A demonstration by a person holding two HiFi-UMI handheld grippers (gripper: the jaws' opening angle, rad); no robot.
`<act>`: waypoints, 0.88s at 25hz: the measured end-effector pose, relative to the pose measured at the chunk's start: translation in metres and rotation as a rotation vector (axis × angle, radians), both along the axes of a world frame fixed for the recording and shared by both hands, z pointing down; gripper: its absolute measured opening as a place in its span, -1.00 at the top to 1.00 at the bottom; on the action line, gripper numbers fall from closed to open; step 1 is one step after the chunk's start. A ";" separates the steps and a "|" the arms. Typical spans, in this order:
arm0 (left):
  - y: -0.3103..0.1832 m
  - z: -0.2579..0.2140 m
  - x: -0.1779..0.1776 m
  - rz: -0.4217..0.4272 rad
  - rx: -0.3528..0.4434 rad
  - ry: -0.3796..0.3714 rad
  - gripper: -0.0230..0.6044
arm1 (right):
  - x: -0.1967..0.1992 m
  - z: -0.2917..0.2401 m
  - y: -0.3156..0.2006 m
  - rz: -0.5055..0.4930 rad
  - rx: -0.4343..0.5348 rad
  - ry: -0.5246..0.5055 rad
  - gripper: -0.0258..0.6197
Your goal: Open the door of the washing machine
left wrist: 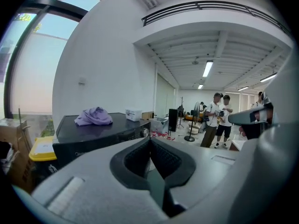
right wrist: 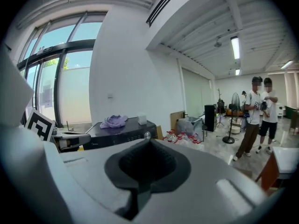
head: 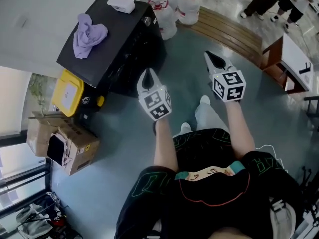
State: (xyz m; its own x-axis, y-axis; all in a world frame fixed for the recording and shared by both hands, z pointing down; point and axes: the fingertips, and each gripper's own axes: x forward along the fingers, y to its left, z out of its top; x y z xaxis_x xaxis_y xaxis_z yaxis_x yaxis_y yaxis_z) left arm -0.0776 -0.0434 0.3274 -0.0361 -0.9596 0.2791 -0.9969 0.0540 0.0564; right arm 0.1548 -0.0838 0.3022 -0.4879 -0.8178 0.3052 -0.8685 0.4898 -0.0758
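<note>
As the head view shows it: the washer (head: 112, 41) stands ahead and to the left by the wall, well apart from both tools. Its dark front faces the person, and the door cannot be made out.
Head view, washer top: a cloth (head: 89, 33) and a white box (head: 122, 3) lie on it. I judge that neither gets in the way of a front door.
Head view, left hand-held gripper (head: 147, 76): held out at arm's end with its tip aimed at the washer front. It is the nearer of the two.
Head view, right hand-held gripper (head: 215, 59): beside the left one and further right, over the bare floor (head: 184, 63).
Left gripper view, jaws: pressed together, nothing between them.
Left gripper view, aim: the washer's panel and knob (left wrist: 143, 132) sit just above the jaw tip. The front below is hidden by the tool's own body.
Right gripper view, jaws: pressed together, empty.
Right gripper view, aim: the washer sits small, beyond the tip and to its left, so it is well off.
Reason for hold: judged to be a carrying posture for the approach, with both tools pointed at the washer.
Task state: the door is not yet touched. To take a handle, the jaws would likely have to spread.
</note>
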 end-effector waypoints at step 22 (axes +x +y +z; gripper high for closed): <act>-0.054 0.119 -0.090 -0.490 -0.262 0.032 0.89 | -0.194 0.100 -0.164 -0.733 -0.072 0.185 0.91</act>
